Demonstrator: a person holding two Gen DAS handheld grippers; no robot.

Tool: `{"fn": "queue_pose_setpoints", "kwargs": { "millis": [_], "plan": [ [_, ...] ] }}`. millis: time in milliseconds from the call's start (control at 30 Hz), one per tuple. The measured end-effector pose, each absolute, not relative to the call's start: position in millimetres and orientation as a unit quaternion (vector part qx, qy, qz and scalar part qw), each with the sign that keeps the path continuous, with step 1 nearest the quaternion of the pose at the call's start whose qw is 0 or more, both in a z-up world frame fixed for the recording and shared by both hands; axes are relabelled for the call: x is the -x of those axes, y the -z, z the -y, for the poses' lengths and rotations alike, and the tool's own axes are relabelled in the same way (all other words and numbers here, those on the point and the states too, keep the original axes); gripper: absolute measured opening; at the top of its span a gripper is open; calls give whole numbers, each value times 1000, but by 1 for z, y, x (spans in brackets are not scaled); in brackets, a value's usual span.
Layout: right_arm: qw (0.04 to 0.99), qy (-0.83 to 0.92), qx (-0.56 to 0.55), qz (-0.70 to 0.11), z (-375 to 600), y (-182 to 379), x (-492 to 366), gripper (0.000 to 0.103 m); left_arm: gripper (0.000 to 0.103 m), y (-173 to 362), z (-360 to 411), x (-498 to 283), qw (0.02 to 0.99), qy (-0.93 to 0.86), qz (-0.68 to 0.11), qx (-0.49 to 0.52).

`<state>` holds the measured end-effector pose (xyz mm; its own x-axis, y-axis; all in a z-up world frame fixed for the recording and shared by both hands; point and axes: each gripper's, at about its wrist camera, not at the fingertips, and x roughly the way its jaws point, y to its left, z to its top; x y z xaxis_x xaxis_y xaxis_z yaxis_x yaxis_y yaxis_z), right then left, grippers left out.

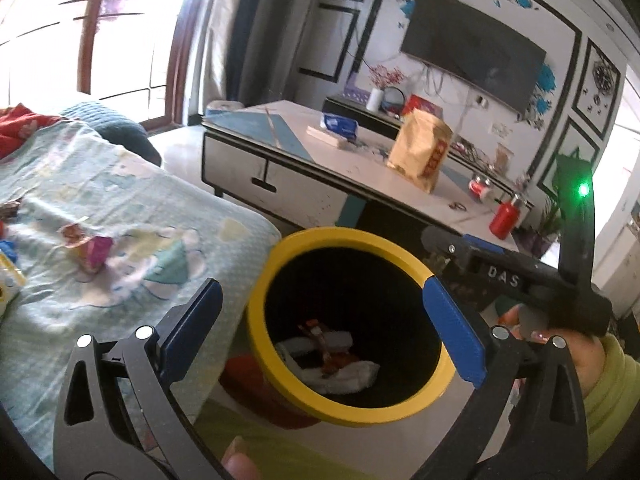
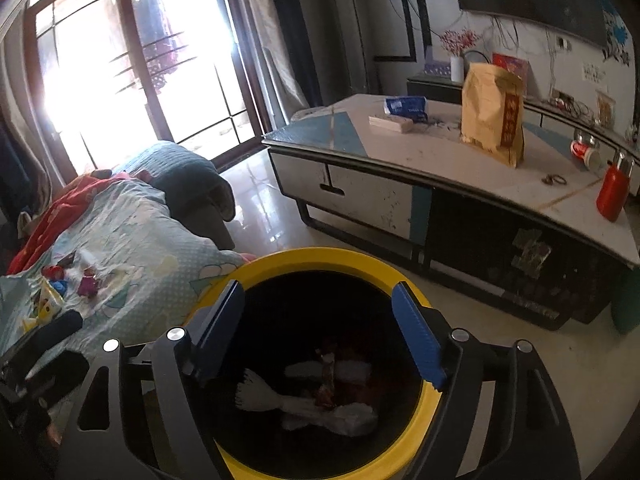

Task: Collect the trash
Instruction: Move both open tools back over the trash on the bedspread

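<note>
A black bin with a yellow rim (image 1: 256, 320) stands beside the couch, and white tissues and a wrapper (image 1: 328, 356) lie at its bottom. My left gripper (image 1: 324, 320) hangs open over the bin's mouth with nothing between its blue fingers (image 1: 196, 320). In the right wrist view my right gripper (image 2: 320, 332) is open too, above the same yellow rim (image 2: 320, 258) and the trash inside (image 2: 320, 396). Loose wrappers (image 1: 90, 250) stay on the light blue sheet to the left, also seen as wrappers (image 2: 86, 282) in the right wrist view. A hand in a green sleeve (image 1: 576, 352) holds the right gripper.
A low white and blue coffee table (image 2: 440, 160) stands behind the bin, bearing a yellow paper bag (image 2: 492, 116), a tissue pack (image 2: 406, 106) and a red bottle (image 2: 612, 192). Shiny floor (image 2: 256, 208) runs between couch and table. A large window is at the back left.
</note>
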<state>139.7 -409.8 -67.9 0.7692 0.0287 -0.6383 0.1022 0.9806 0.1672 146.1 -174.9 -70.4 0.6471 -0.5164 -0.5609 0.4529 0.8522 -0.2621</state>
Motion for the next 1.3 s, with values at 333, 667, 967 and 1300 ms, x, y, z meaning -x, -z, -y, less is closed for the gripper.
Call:
{"fn": "queue_pose_setpoints", "kwargs": {
  "millis": [333, 667, 967, 1300],
  "plan": [
    [946, 2, -80, -316, 390, 47, -132, 79, 92, 54, 147, -143, 923, 234, -297, 68],
    [955, -32, -87, -282, 364, 27, -125, 80, 92, 40, 106, -142, 942, 175, -274, 81],
    [955, -84, -78, -273, 317, 12, -124, 81, 92, 24, 58, -138, 957, 125, -242, 96],
    [949, -142, -54, -278, 260, 6, -125, 81, 92, 14, 15, -133, 965, 74, -222, 118]
  ]
}}
